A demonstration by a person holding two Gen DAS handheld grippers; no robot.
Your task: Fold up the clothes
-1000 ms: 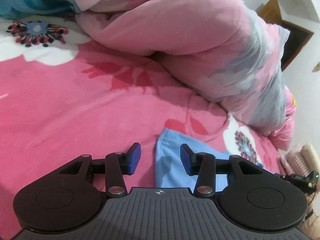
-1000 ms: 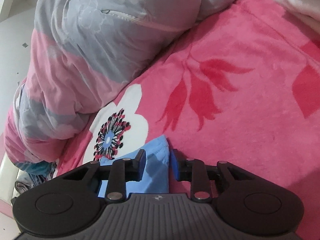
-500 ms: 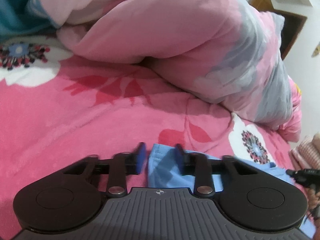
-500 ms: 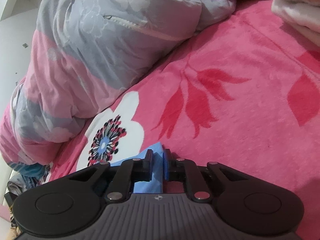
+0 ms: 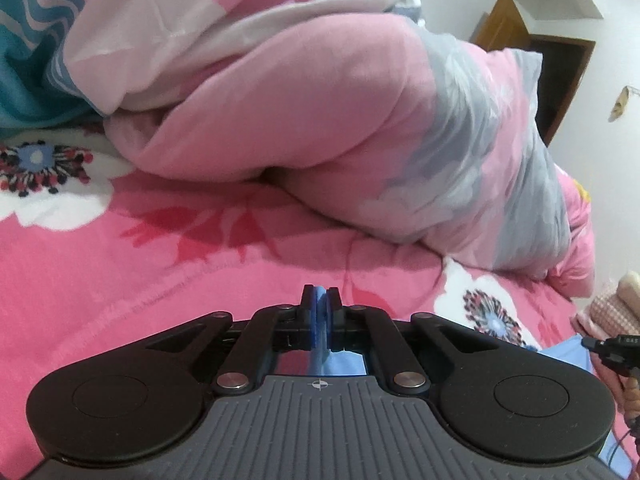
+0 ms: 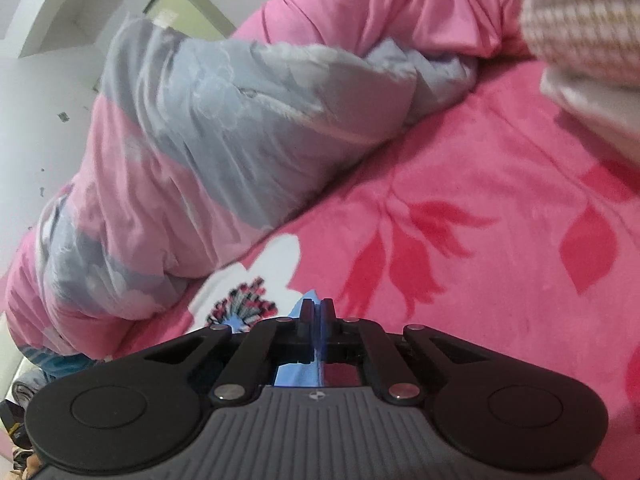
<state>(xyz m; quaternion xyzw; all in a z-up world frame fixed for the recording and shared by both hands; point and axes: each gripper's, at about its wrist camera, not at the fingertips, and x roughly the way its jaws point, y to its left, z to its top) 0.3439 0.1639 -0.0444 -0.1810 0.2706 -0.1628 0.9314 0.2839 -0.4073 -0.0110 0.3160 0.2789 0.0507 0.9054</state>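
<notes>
A light blue garment (image 5: 568, 354) lies on a pink flowered bedspread (image 5: 120, 280); most of it is hidden under the gripper bodies. My left gripper (image 5: 320, 292) is shut on a blue edge of that cloth, which shows as a thin strip between the pads. In the right wrist view my right gripper (image 6: 318, 304) is shut on another corner of the blue garment (image 6: 298, 308), with a small tip poking out to the left of the fingers. Both grippers hold the cloth a little above the bedspread (image 6: 480, 280).
A bunched pink and grey quilt (image 5: 360, 120) fills the far side of the bed, the same quilt (image 6: 200, 140) lying at the left in the right wrist view. A checked sleeve (image 6: 580, 20) and white cloth sit at upper right. A brown door (image 5: 560, 80) stands behind.
Both grippers went from open around the blue cloth's corners to shut on them. Both have risen slightly, lifting the cloth off the bedspread.
</notes>
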